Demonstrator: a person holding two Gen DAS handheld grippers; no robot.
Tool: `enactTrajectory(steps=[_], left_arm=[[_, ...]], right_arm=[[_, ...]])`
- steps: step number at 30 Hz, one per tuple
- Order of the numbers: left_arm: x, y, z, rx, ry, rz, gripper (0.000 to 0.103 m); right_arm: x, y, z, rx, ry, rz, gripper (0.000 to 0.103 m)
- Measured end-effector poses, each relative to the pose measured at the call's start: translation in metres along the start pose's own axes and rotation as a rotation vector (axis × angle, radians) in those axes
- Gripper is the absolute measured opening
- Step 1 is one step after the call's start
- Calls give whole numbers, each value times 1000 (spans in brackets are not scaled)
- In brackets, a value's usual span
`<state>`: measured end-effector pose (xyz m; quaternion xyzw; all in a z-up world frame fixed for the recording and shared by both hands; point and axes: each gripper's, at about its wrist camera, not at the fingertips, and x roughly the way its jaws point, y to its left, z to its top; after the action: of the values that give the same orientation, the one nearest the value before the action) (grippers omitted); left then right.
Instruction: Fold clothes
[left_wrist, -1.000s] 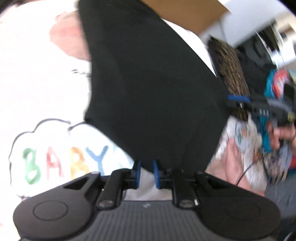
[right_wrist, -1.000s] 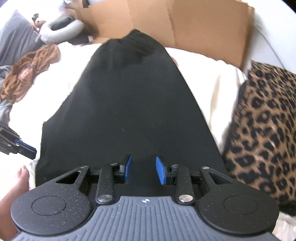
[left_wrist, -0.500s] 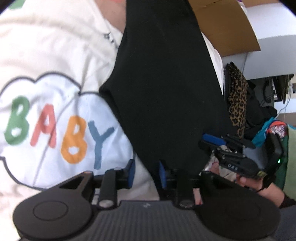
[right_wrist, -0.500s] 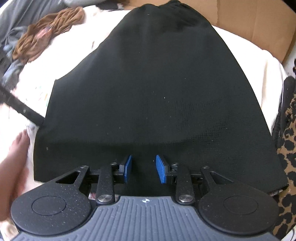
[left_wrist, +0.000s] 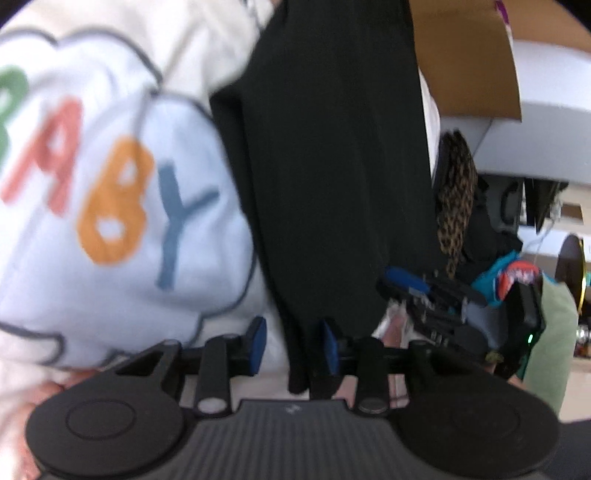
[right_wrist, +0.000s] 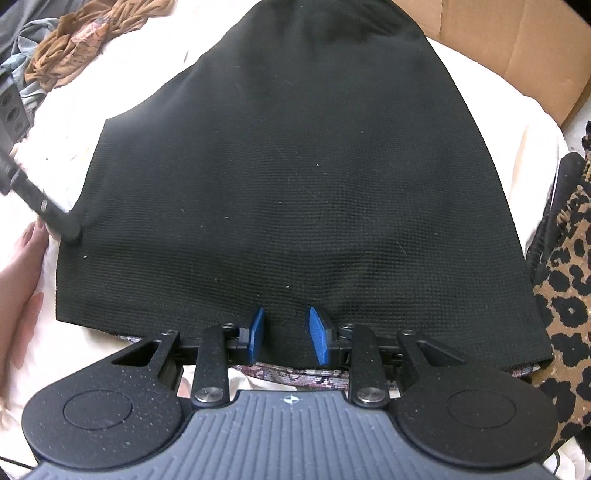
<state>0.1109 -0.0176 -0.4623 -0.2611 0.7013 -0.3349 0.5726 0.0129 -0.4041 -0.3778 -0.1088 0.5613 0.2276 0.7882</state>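
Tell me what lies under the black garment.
Under the black garment a white blanket with BABY lettering shows around its edges, and a patterned fabric strip peeks from its near hem. The rest is covered.

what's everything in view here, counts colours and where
black garment: 1, black, spread flat on the blanket, centre
blanket: 1, white with coloured BABY letters, under the garment
brown cloth: 1, brown, bunched at top left
grey cloth: 1, grey, beside the brown cloth
leopard fabric: 1, tan and black, right edge
cardboard: 1, brown, behind the blanket
left gripper: 1, black with blue pads, jaws just opening, garment corner between them, unpressed
right gripper: 1, same, jaws apart at the garment's near hem
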Motion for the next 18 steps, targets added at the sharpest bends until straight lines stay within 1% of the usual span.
enactTrajectory(steps=[5, 11, 14, 17, 18], left_arm=[[8, 7, -4, -35, 0, -58, 35], [23, 2, -6, -36, -7, -86, 35], [30, 5, -10, -52, 23, -108, 33], [36, 7, -17, -54, 65, -109, 30], [38, 7, -19, -52, 68, -109, 29]], right_arm=[[1, 4, 5, 3, 6, -8, 33], [1, -1, 6, 22, 11, 7, 33], [0, -3, 7, 22, 8, 12, 33], [-3, -5, 4, 27, 5, 14, 33], [-5, -8, 3, 30, 4, 16, 33]])
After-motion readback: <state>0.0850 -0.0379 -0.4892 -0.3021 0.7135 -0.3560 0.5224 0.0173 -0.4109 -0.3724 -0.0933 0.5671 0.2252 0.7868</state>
